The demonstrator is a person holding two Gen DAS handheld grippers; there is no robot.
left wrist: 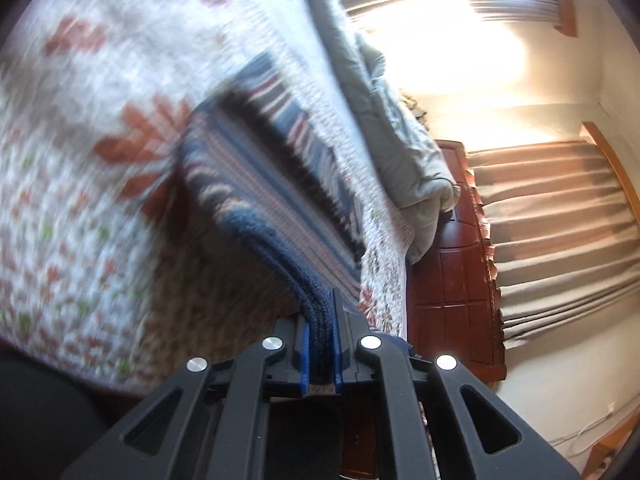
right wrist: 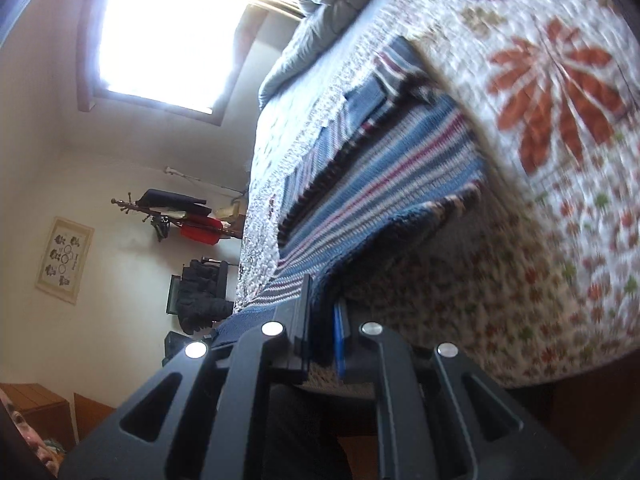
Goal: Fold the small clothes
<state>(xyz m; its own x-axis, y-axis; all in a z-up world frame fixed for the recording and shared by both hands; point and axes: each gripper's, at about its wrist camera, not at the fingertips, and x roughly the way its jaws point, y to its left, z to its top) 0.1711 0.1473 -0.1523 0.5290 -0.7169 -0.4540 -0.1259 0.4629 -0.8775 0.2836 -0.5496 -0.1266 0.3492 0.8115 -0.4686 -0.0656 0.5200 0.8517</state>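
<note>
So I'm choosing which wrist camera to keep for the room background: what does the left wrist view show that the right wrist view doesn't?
Only the left wrist view shows the pleated brown curtain and the dark wooden panel beside the bed. Only the right wrist view shows the framed picture on the wall and the coat rack hung with clothes. Both share the floral quilt, the grey duvet, a bright window, and the striped knit garment, clamped by the left gripper and right gripper.

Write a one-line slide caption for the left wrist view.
Left gripper shut on the hem of a striped knit garment, lifting it off a floral quilt.
</note>
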